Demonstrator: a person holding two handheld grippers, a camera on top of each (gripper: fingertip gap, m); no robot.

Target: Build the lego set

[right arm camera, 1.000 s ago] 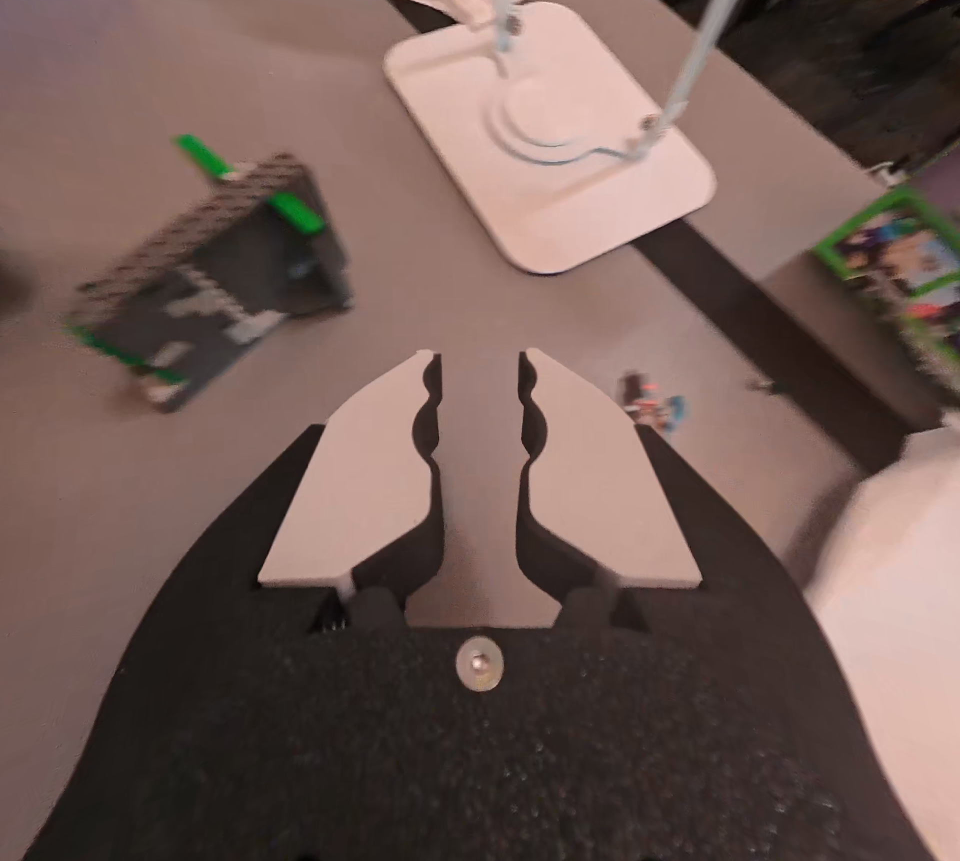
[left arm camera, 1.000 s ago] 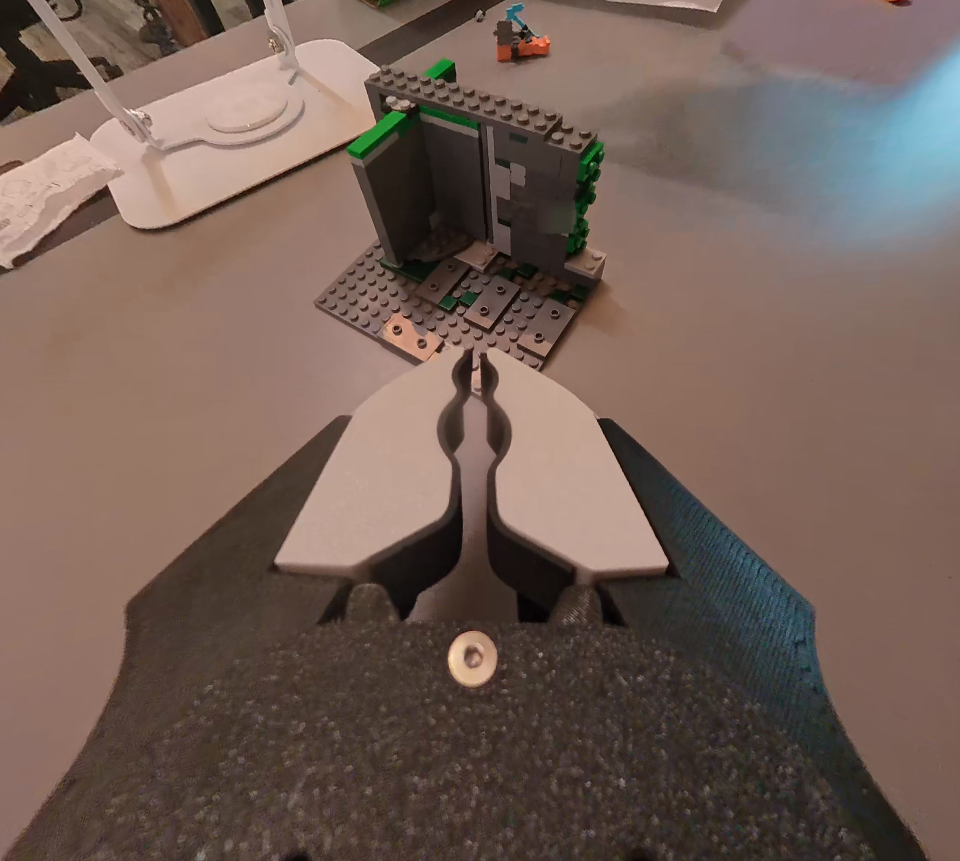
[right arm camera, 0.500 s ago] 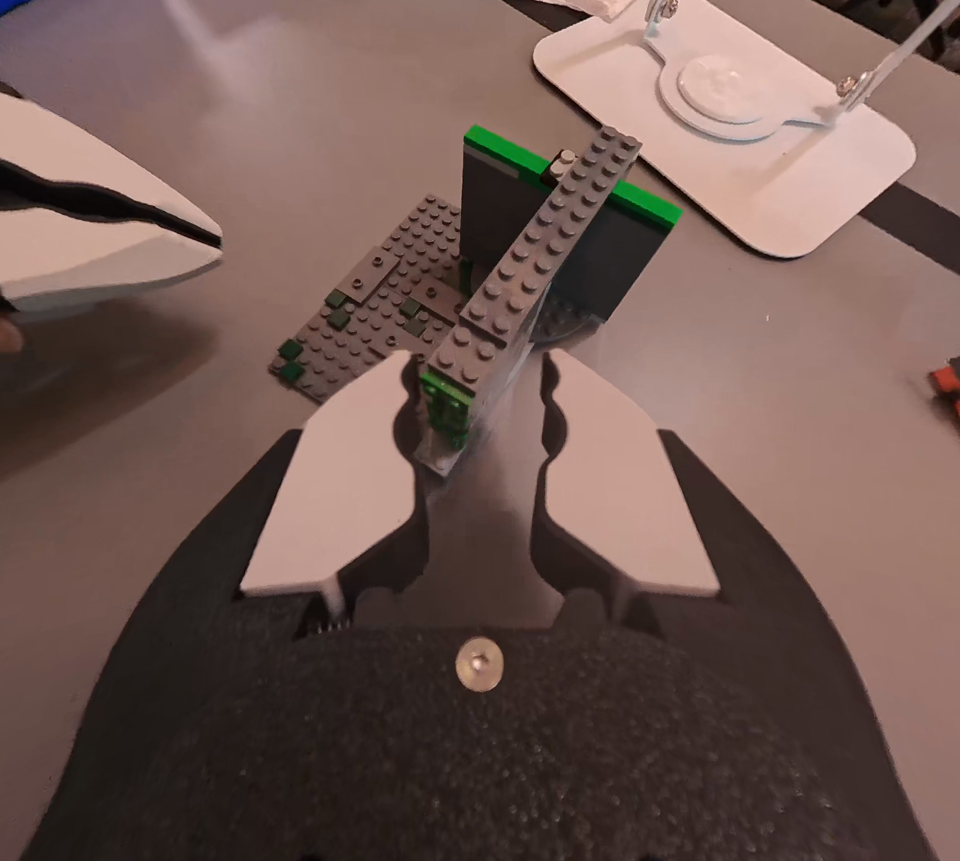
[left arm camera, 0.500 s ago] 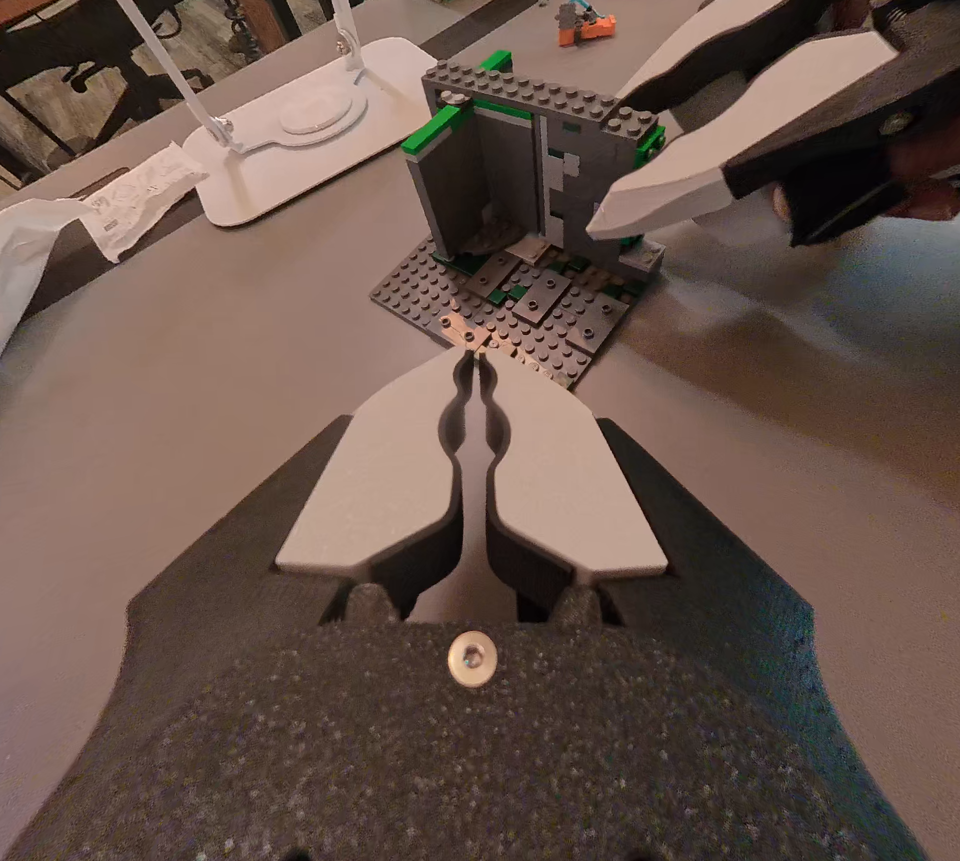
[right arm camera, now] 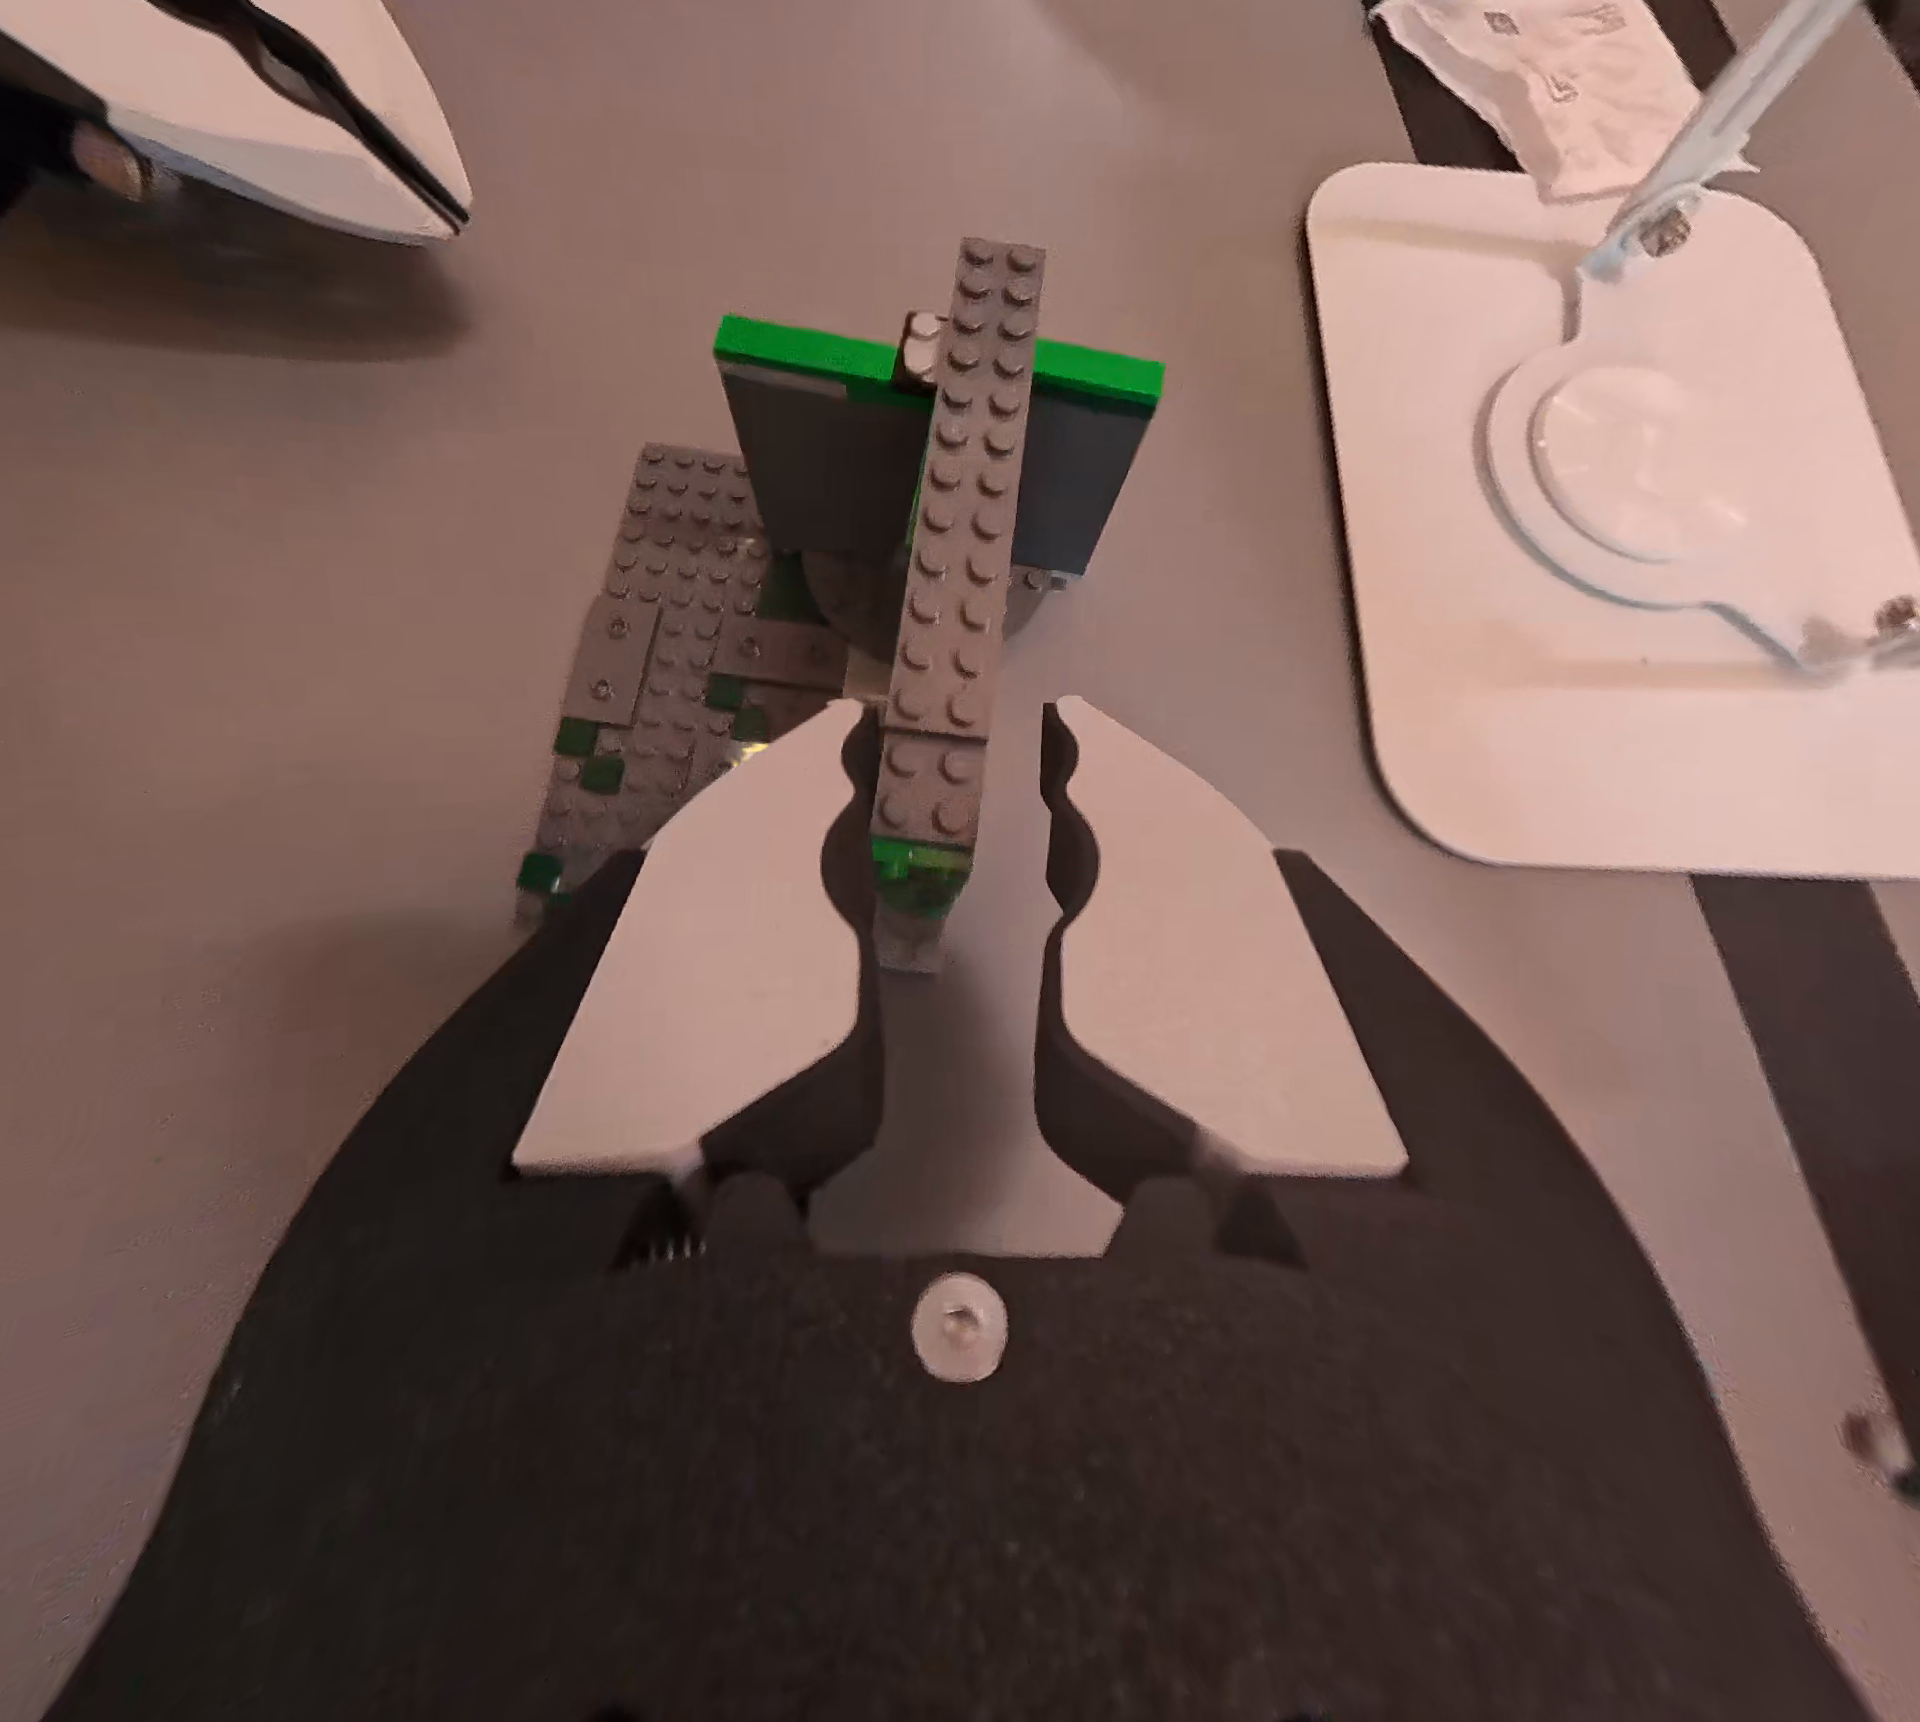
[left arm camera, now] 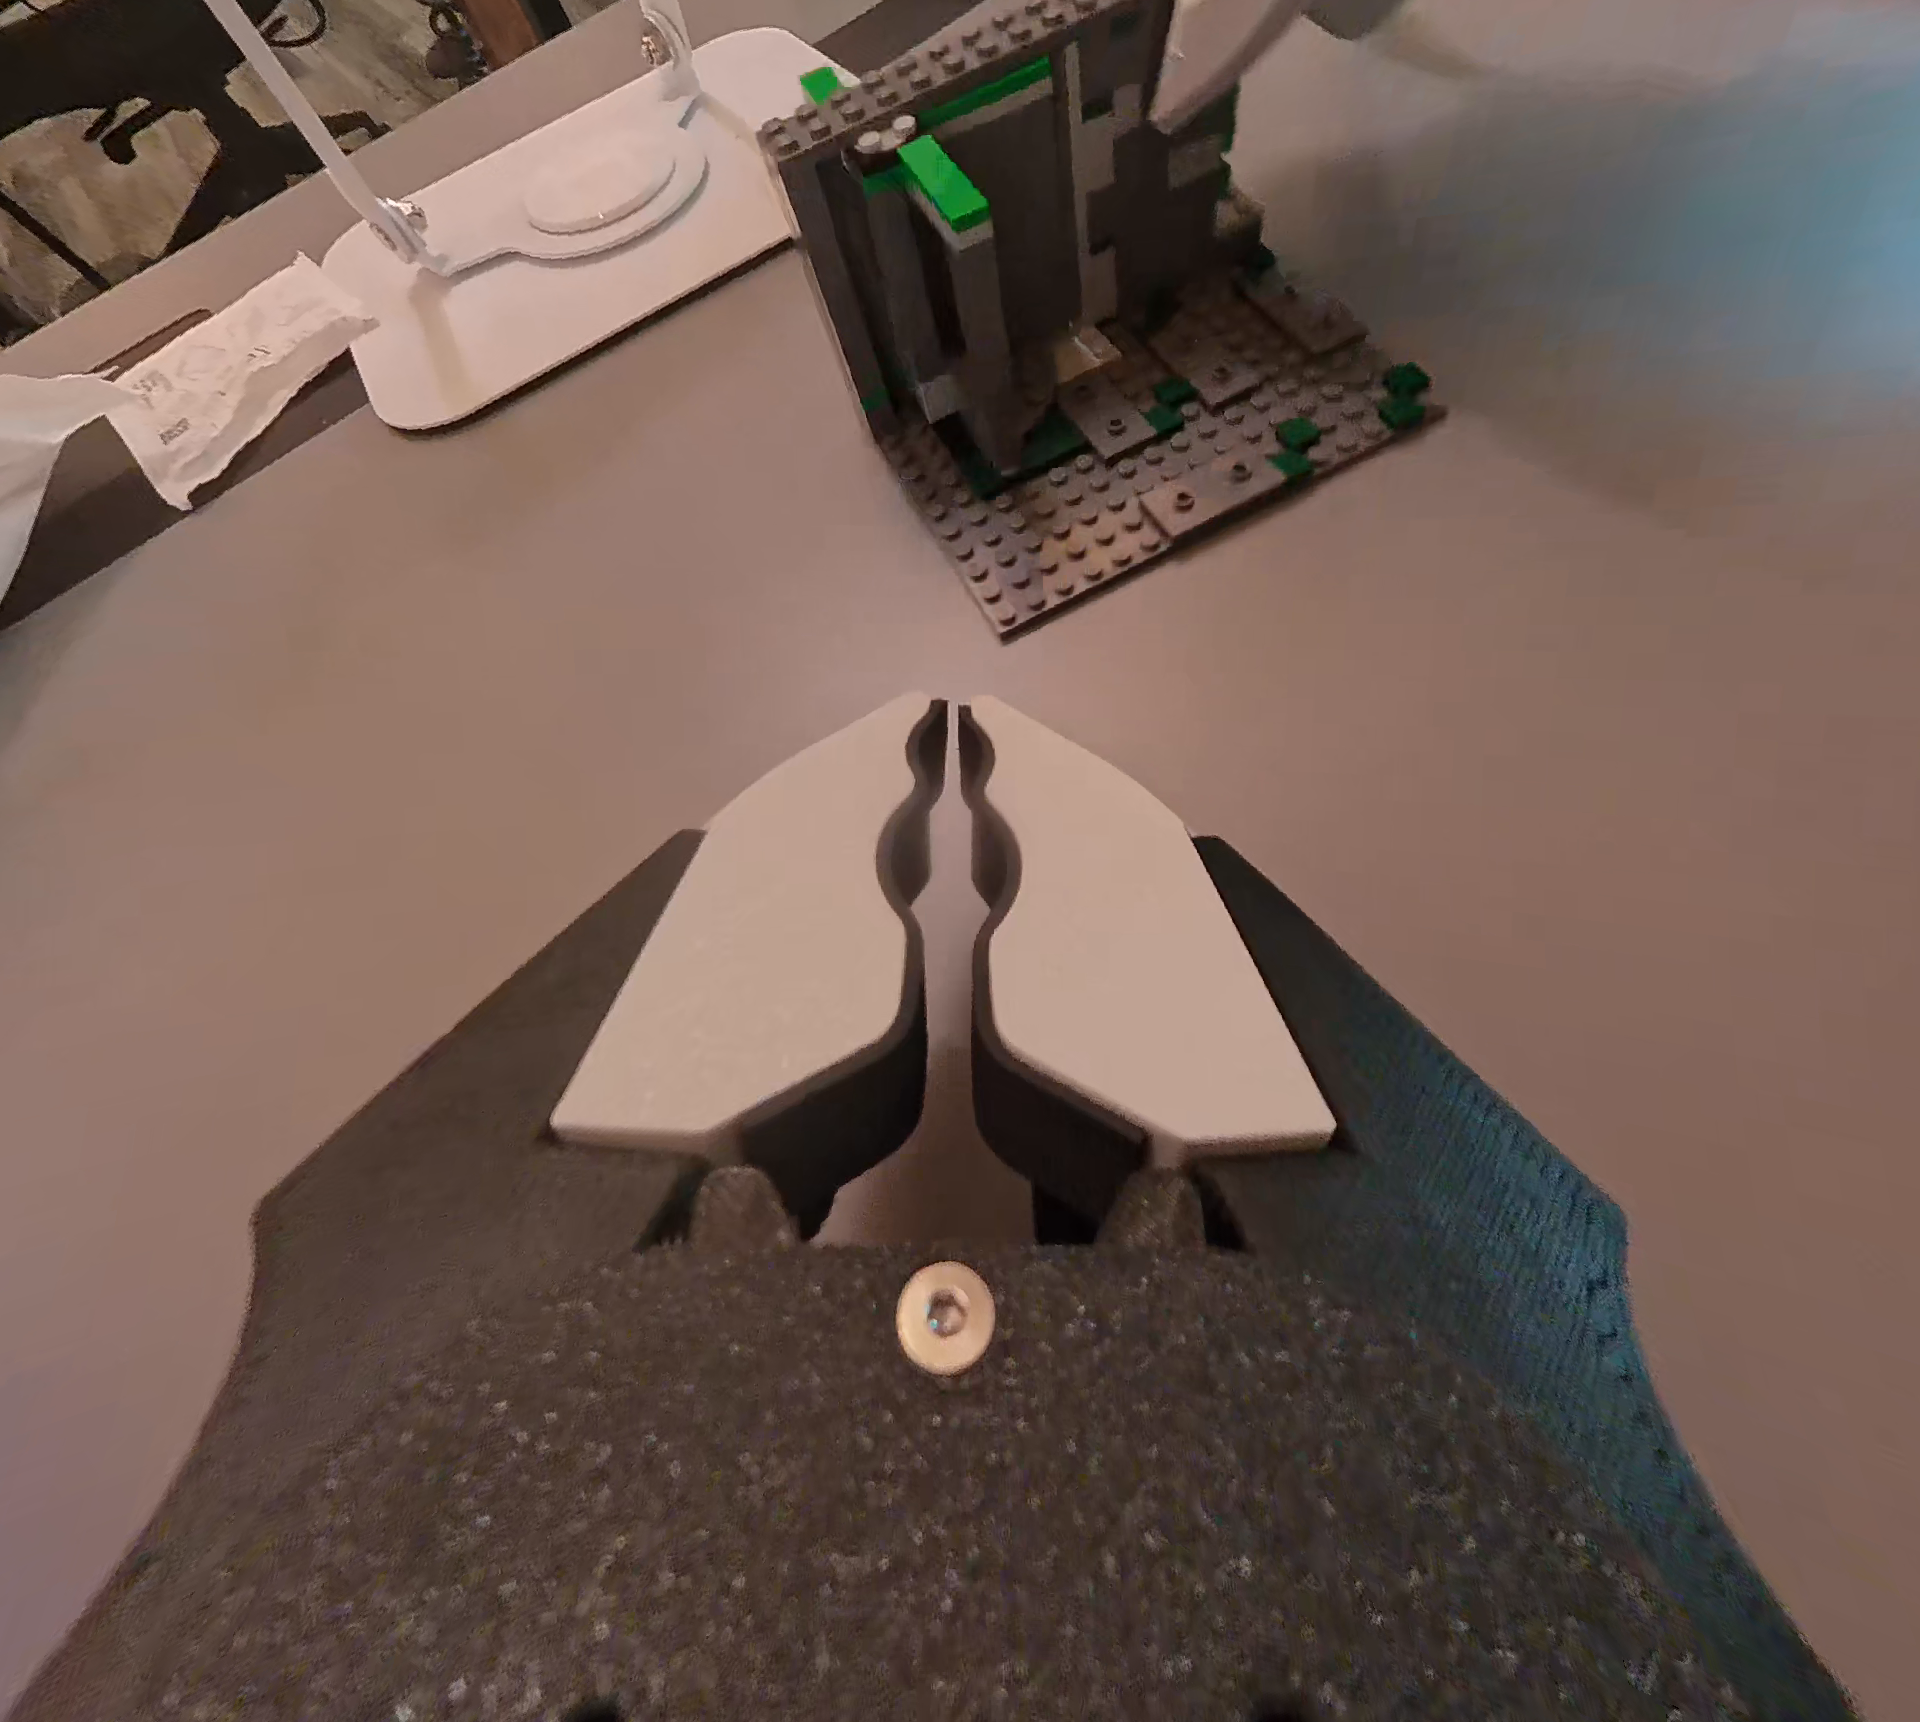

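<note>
Two grippers are mine, and only one is placed to act. My right gripper point(right arm camera: 954, 716) hangs above the lego build point(right arm camera: 831, 550), its jaws parted wide, one to each side of the near end of the long grey studded plate point(right arm camera: 961, 519) that caps the wall; whether either of them touches the brick I cannot tell, and nothing is pinched yet. That plate runs straight away from me along the line of my fingers, so the wall's thin dimension lies across the gap, which is the way I judge I should close on it. The build stands on its grey baseplate point(left arm camera: 1164, 519) toward the middle of the desk point(left arm camera: 416, 737), just beside the white lamp base point(right arm camera: 1558, 529) that sits nearer the desk's far edge. My left gripper point(left arm camera: 954, 708) sits well back from the baseplate's near corner, jaws nearly together with only a sliver between the tips, holding nothing. The right is plainly nearer, so steadying or lifting the wall should fall to it, while the left would need to travel forward first.
</note>
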